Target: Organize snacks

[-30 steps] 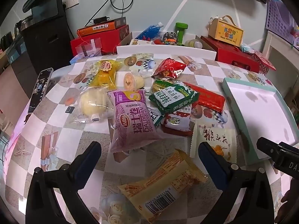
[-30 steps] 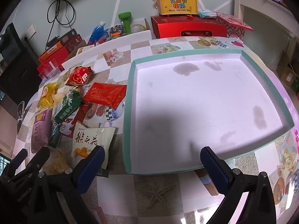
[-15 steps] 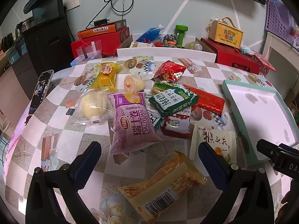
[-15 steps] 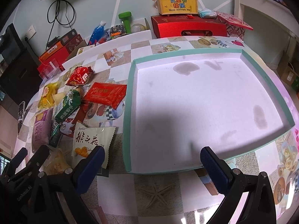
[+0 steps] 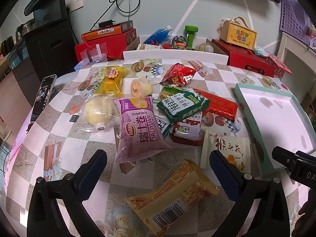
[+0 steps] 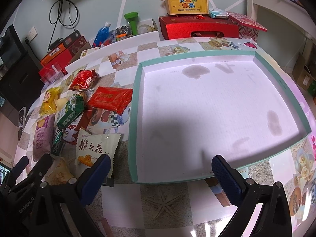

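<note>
Several snack packets lie in a heap on the table. In the left wrist view my left gripper [image 5: 158, 158] is open above a yellow wafer packet [image 5: 173, 195], with a purple Swiss roll bag [image 5: 138, 130], a green biscuit pack [image 5: 183, 102], a red packet [image 5: 217, 103] and a white cracker packet [image 5: 227, 150] beyond it. In the right wrist view my right gripper [image 6: 161, 164] is open over the near edge of an empty white tray with a teal rim [image 6: 133, 118]. The white cracker packet [image 6: 94, 148] lies just left of the tray.
A phone [image 5: 42, 96] rests at the table's left edge. Red gift boxes [image 6: 199, 28], a yellow carton [image 6: 186, 1], a blue bottle [image 6: 102, 33] and a green dumbbell [image 6: 132, 20] crowd the back by the wall. The right gripper's body [image 5: 296, 167] shows at the left view's right side.
The left gripper has drawn back slightly, so the snacks sit a little further away. The right gripper has barely moved. Nothing was picked up.
</note>
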`<state>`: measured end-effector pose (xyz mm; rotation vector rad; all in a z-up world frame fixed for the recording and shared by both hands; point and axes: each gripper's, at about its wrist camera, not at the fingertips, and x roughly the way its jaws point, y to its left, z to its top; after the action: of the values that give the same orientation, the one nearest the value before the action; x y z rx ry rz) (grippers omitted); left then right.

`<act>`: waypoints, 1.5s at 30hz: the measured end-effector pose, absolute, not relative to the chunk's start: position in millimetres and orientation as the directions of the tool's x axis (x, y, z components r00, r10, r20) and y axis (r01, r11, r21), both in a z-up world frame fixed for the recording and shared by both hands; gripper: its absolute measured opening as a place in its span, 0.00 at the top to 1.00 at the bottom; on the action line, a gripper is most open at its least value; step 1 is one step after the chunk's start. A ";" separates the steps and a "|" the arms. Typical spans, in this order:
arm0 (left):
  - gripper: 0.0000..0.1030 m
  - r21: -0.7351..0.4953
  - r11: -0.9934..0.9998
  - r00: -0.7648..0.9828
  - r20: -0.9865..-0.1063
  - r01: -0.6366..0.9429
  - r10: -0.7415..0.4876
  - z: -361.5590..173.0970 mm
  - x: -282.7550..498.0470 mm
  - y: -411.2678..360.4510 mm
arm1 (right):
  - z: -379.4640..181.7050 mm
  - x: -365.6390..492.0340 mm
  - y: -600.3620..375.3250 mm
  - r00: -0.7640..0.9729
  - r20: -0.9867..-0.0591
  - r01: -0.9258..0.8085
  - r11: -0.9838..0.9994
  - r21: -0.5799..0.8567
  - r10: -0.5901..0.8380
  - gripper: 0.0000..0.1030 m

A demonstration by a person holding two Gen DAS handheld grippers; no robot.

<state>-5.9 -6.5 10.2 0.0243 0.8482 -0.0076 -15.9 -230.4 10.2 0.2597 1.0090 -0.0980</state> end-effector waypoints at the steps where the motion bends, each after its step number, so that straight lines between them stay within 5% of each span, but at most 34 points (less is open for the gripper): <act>1: 0.00 0.018 1.000 0.661 -0.750 0.016 0.003 10.2 -5.9 -6.5 | 10.1 -16.1 -230.3 0.532 -0.846 0.200 0.965 0.170 0.039 0.00; 45: 0.00 -0.011 1.000 0.643 -0.766 -0.002 -0.008 13.1 -7.3 4.1 | 18.6 -18.9 -224.9 0.573 -0.818 0.181 0.965 0.188 0.052 0.00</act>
<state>-7.3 4.1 13.1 -0.0115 0.8721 -0.0033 -18.9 -224.9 18.6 0.2633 0.9604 -0.0767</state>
